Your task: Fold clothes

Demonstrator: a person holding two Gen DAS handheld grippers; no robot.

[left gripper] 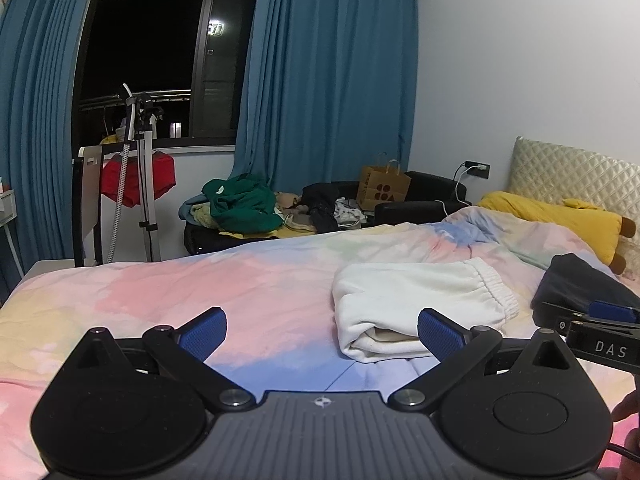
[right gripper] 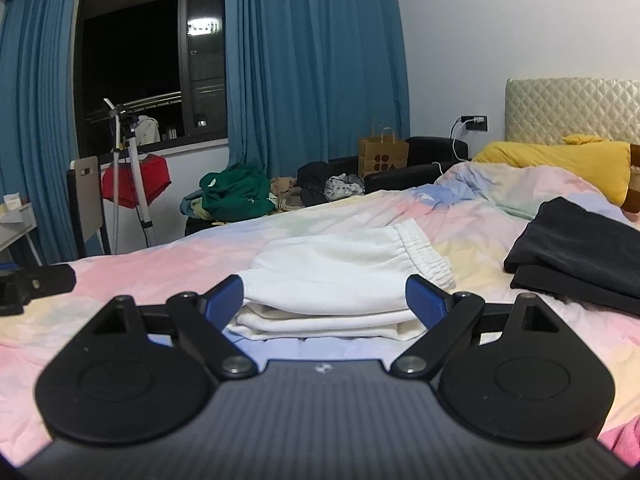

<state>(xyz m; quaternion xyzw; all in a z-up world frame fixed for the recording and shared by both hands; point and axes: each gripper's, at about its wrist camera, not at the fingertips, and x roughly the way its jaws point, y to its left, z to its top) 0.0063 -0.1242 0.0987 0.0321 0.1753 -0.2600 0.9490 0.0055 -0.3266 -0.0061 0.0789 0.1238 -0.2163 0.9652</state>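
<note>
Bedspread [left gripper: 140, 292] stretches bare under my left gripper [left gripper: 320, 334], whose fingers are spread wide with nothing between them. The folded white shorts [left gripper: 416, 304] lie ahead and to that gripper's right, long axis running left to right, waistband at the right end. My right gripper [right gripper: 324, 300], equally wide and empty, faces the shorts' near edge squarely and is nearer. Right of the shorts sits a folded black garment [right gripper: 580, 256].
</note>
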